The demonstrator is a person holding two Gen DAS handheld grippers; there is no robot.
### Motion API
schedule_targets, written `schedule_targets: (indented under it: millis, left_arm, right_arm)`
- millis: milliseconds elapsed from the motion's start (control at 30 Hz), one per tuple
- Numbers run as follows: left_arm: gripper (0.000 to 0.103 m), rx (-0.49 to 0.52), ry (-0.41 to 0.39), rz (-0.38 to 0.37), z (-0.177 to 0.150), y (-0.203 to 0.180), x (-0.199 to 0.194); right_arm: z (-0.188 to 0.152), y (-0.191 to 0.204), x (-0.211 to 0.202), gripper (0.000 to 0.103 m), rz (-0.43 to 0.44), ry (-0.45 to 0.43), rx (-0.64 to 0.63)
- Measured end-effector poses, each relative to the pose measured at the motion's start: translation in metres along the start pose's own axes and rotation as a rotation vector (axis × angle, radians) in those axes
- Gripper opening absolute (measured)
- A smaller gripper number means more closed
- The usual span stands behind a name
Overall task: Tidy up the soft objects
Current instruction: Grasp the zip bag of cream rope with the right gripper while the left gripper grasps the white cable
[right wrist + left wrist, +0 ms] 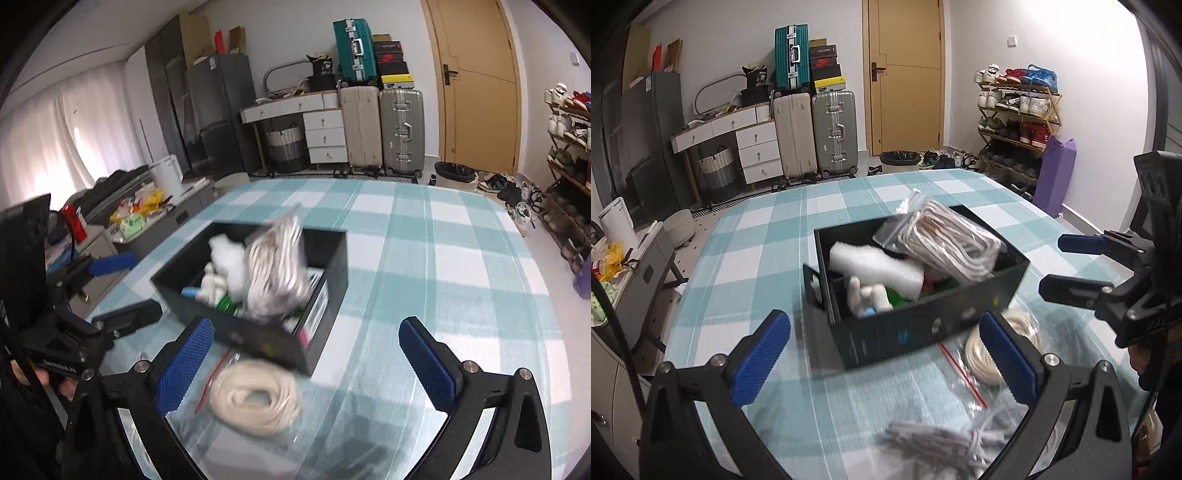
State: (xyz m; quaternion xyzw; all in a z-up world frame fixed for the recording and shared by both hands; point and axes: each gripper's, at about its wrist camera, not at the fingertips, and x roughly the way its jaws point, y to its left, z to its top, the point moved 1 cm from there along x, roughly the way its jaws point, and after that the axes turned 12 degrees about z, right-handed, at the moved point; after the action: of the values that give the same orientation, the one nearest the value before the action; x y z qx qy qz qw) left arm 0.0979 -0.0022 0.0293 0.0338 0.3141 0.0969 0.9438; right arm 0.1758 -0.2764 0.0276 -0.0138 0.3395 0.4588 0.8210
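Note:
A black open box (923, 325) (266, 339) stands on the checked tablecloth. It holds a bag of white cord (945, 243) (277, 269), a white foam block (875, 269), a white toy (864, 295) and green items. A clear bag with a cream rope coil (255, 397) (979, 358) lies on the cloth just in front of the box. A grey cord bundle (934, 439) lies nearer. My left gripper (886, 362) is open and empty, in front of the box. My right gripper (306, 369) is open and empty, above the rope coil; it also shows in the left wrist view (1078, 266).
The table (461, 258) is covered with a teal and white checked cloth. Beyond its far edge are suitcases (816, 133), a white drawer desk (746, 136), a bin (899, 160), a door and a shoe rack (1015, 118). A low cabinet with clutter (140, 218) stands to the left.

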Motion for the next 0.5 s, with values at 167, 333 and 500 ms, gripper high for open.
schedule_targets:
  millis: [167, 333, 500]
  left_arm:
    - [0.103, 0.007, 0.006, -0.005, -0.01, 0.003, -0.009]
    - [0.103, 0.034, 0.023, -0.025, -0.016, 0.002, -0.017]
    - [0.103, 0.083, 0.066, -0.09, -0.028, -0.005, -0.015]
  right_arm:
    - [-0.016, 0.014, 0.005, 0.102, 0.004, 0.061, -0.035]
    - [-0.021, 0.022, 0.009, 0.102, 0.013, 0.09, -0.06]
    - [-0.026, 0.024, 0.014, 0.102, 0.0, 0.125, -0.079]
